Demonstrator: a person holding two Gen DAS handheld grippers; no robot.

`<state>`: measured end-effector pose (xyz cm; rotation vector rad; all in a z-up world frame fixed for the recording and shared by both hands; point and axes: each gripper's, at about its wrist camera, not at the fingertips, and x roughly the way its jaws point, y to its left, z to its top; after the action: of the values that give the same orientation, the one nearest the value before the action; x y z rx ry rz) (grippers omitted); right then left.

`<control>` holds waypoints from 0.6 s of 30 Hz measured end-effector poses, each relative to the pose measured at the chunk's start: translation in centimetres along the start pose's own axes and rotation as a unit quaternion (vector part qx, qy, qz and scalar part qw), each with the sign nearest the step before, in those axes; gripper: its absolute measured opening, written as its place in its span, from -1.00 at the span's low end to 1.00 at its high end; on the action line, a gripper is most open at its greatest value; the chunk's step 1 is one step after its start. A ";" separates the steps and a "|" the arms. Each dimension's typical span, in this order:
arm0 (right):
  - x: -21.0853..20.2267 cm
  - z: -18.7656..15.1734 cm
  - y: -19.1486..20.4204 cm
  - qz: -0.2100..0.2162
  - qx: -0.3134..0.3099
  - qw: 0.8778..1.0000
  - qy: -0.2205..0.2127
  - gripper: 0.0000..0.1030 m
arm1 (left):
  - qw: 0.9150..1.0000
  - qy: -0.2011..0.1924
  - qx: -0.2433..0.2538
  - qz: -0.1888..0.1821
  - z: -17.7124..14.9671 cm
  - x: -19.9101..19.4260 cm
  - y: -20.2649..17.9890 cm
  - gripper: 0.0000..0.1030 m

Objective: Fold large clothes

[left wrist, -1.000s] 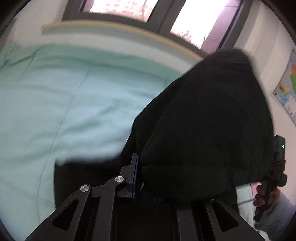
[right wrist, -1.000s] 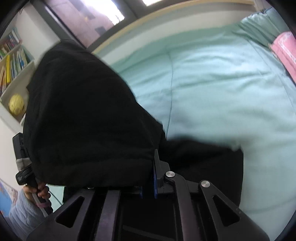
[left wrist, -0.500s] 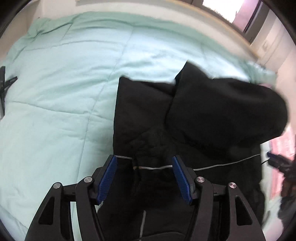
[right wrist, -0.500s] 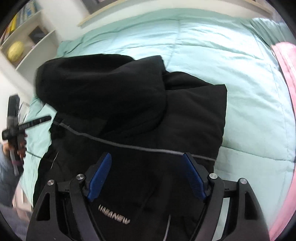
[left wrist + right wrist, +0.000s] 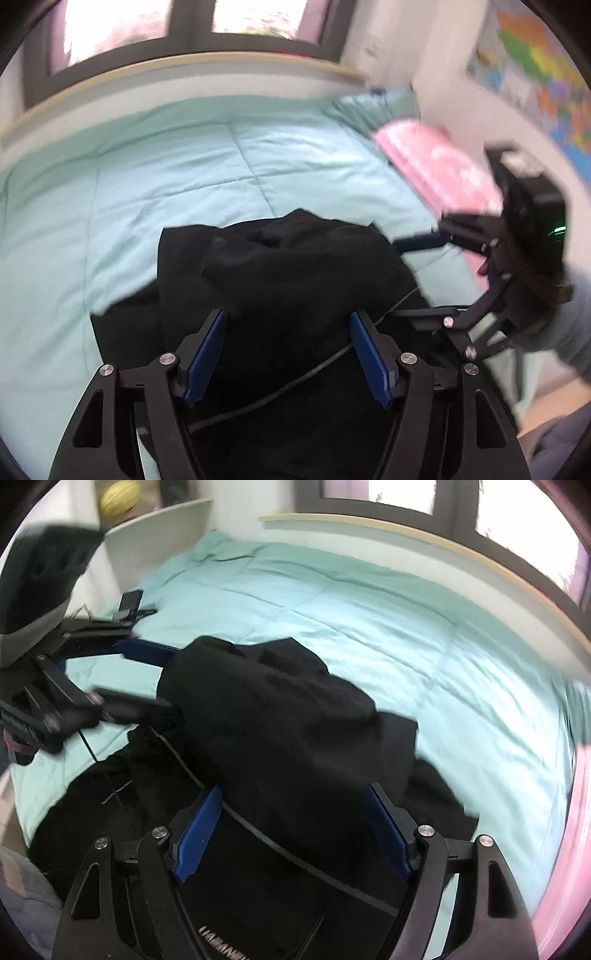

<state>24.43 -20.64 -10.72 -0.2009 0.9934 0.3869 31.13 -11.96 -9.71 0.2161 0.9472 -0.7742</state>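
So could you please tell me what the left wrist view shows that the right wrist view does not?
Only the left wrist view shows the wall map, the green pillow and the whole pink blanket; the right view catches just a pink strip at its edge. Only the right wrist view shows the yellow ball on the white shelf and a small dark object on the bed. Both show the black garment on the mint quilt, the window, and both grippers, left and right, open above the garment.
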 end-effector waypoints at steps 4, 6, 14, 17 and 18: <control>1.7 1.2 -0.6 -0.014 0.008 1.000 0.021 -0.33 | 1.000 0.006 0.022 -0.006 1.4 1.8 0.1 0.26; 1.8 1.8 -0.8 -0.025 0.014 0.999 0.018 -0.46 | 0.999 -0.008 0.030 -0.009 1.7 1.4 -0.1 -0.14; 1.8 6.3 -1.6 -0.091 0.014 0.995 -0.032 -0.64 | 0.995 -0.065 0.062 0.045 7.0 1.0 0.7 -0.36; 1.8 7.1 -3.1 -0.071 0.055 0.994 -0.058 -0.64 | 0.994 -0.081 0.049 0.058 8.2 0.7 1.3 -0.36; 1.9 6.9 -3.5 -0.059 0.065 0.994 -0.066 -0.64 | 0.994 -0.085 0.041 0.062 8.1 0.7 1.5 -0.36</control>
<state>32.14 -21.08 -8.66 -0.1134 0.8683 0.2230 37.60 -15.20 -5.75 0.2744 0.7352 -0.7054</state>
